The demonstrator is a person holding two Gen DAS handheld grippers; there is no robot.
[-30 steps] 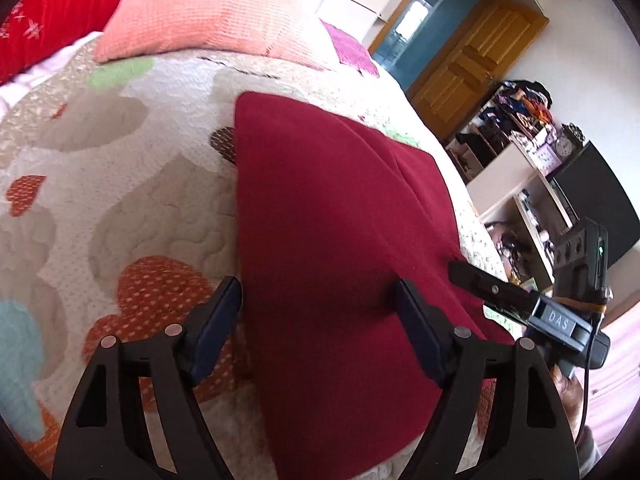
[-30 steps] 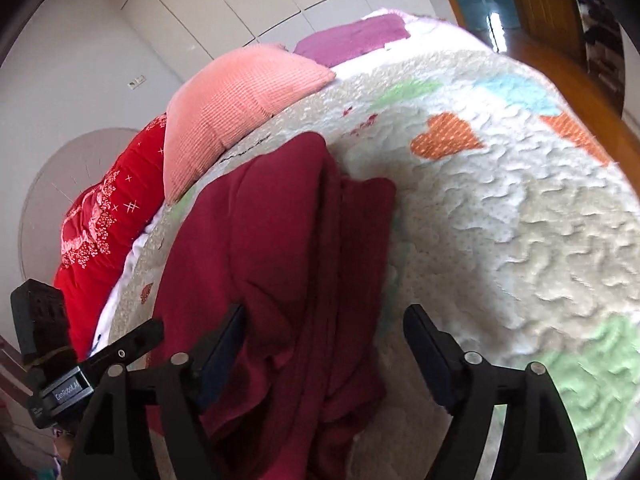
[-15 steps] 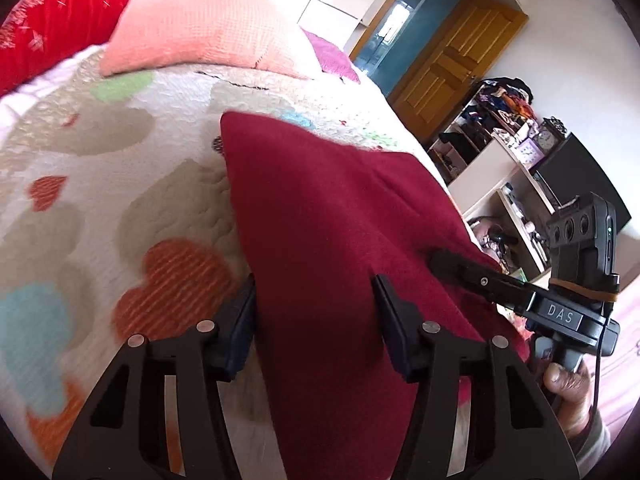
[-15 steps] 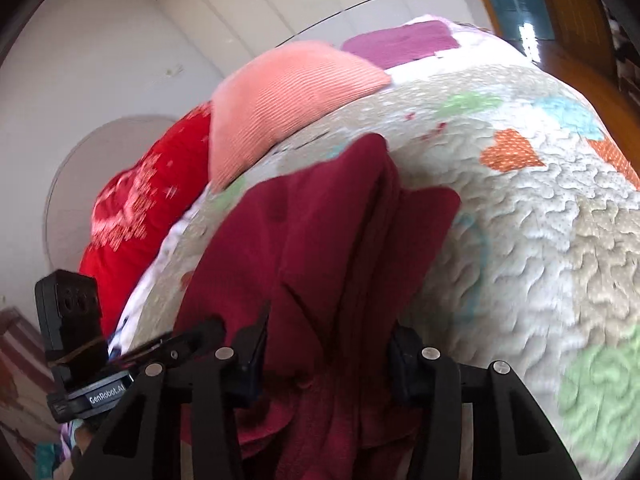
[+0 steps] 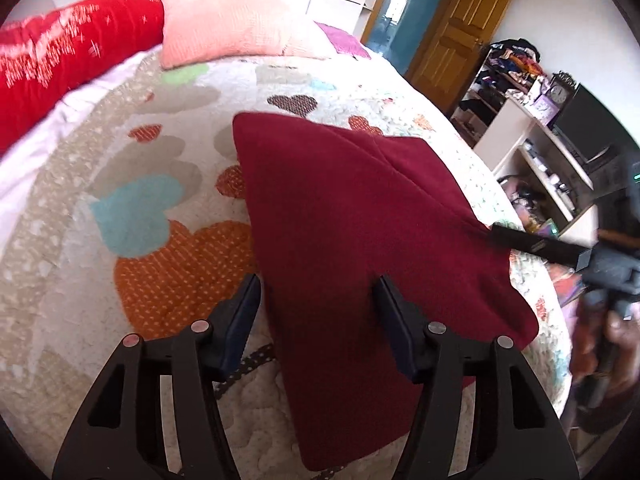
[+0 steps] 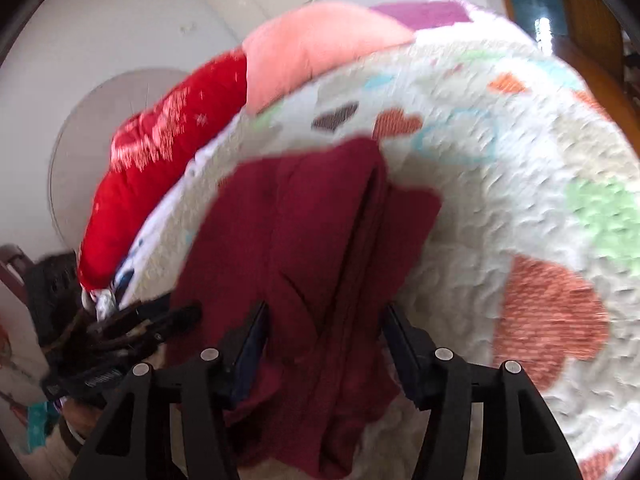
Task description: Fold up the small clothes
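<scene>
A dark red garment (image 5: pixel 340 208) lies folded lengthwise on the heart-patterned quilt (image 5: pixel 152 216). My left gripper (image 5: pixel 318 312) has the garment's near edge between its pads, and its jaws are opening a little with the cloth still pressed between them. In the right wrist view the garment (image 6: pixel 304 220) bunches into thick folds between the fingers of my right gripper (image 6: pixel 324 332), whose jaws are also opening slightly around it. The right gripper's finger (image 5: pixel 520 240) bites the cloth's right corner in the left wrist view. At the cloth's left side the left gripper (image 6: pixel 160 320) shows blurred.
A pink pillow (image 5: pixel 224 24) and a red cushion (image 5: pixel 60 64) sit at the head of the bed. A wooden door (image 5: pixel 452 32) and cluttered white shelves (image 5: pixel 532 120) stand beyond the bed's right edge. A person's hand (image 5: pixel 608 340) grips the right tool.
Both grippers closed on the garment's near edge and pulled it toward the near side of the bed. A brown heart on the quilt beyond the cloth came into view.
</scene>
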